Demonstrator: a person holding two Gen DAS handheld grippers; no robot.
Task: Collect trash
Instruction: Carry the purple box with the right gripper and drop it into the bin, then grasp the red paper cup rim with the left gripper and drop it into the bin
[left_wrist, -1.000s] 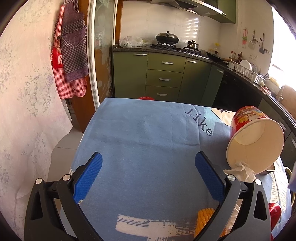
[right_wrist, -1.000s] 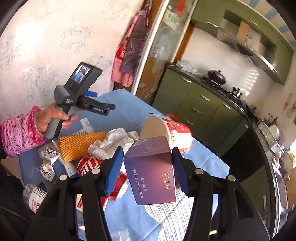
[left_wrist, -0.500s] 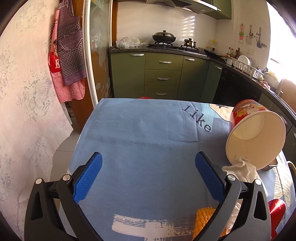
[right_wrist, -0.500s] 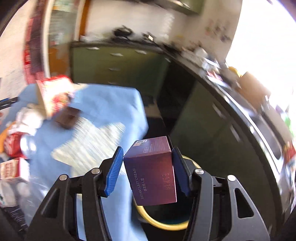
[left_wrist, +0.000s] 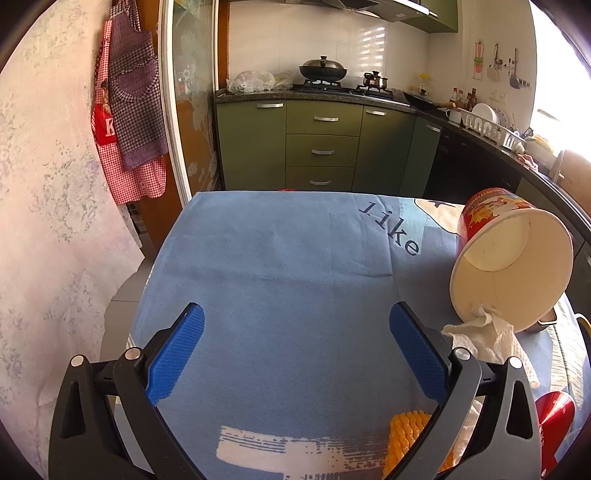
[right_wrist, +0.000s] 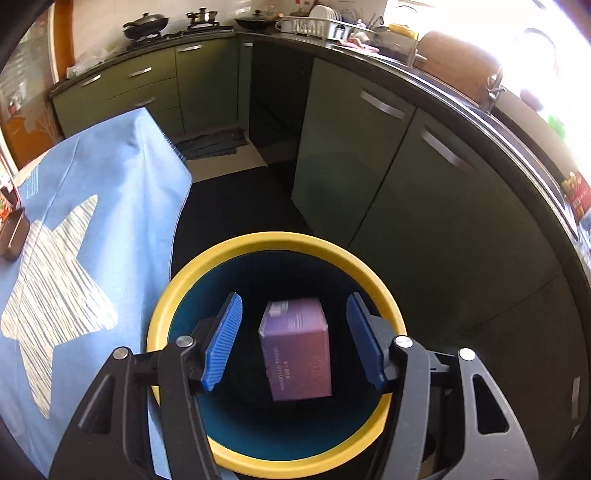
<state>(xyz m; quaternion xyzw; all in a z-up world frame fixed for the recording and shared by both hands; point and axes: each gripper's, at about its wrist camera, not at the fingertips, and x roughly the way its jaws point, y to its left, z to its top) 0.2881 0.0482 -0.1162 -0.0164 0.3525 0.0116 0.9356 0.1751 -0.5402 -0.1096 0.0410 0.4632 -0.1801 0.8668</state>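
My right gripper (right_wrist: 293, 341) has just been opening; the purple box (right_wrist: 295, 349) sits loose between its pads, over the yellow-rimmed bin (right_wrist: 258, 242). My left gripper (left_wrist: 295, 354) gapes wide, empty, above the desk (left_wrist: 277, 258).

Home kitchen: green cabinets (left_wrist: 321, 147), stove wok (left_wrist: 323, 70), dish rack (left_wrist: 487, 127).
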